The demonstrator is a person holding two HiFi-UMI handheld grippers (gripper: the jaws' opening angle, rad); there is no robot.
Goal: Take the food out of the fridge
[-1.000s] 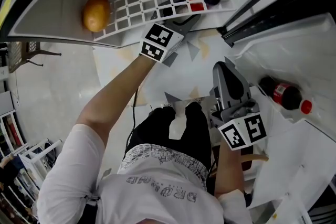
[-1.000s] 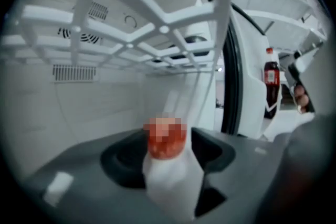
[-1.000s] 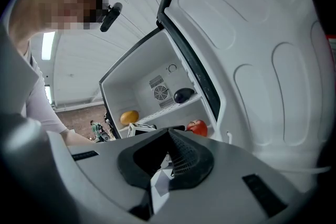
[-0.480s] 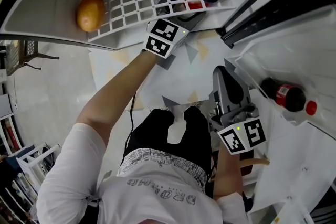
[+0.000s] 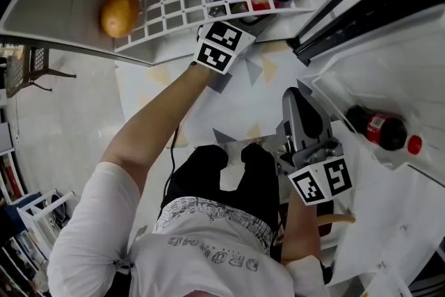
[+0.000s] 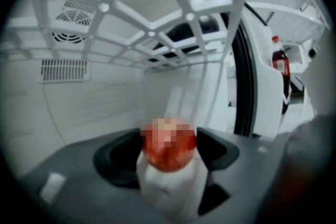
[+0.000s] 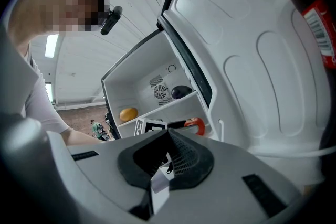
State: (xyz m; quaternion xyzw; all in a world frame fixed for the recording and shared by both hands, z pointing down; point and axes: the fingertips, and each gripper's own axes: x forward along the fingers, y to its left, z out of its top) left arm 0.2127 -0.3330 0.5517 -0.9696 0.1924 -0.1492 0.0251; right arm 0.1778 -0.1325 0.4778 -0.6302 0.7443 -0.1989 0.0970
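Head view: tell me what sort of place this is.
The inside of an open fridge, apparently standing in a larger indoor room. What shows it: a white wire shelf, a yellow-orange fruit and a red apple stored inside, and a cola bottle sitting in the door.

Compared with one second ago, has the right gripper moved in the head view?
No. The right gripper stays in the same place, just left of the cola bottle and apart from it, with the same gap as before.

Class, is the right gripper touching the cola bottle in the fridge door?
Apart. The head view shows a strip of white door between the right gripper and the cola bottle.
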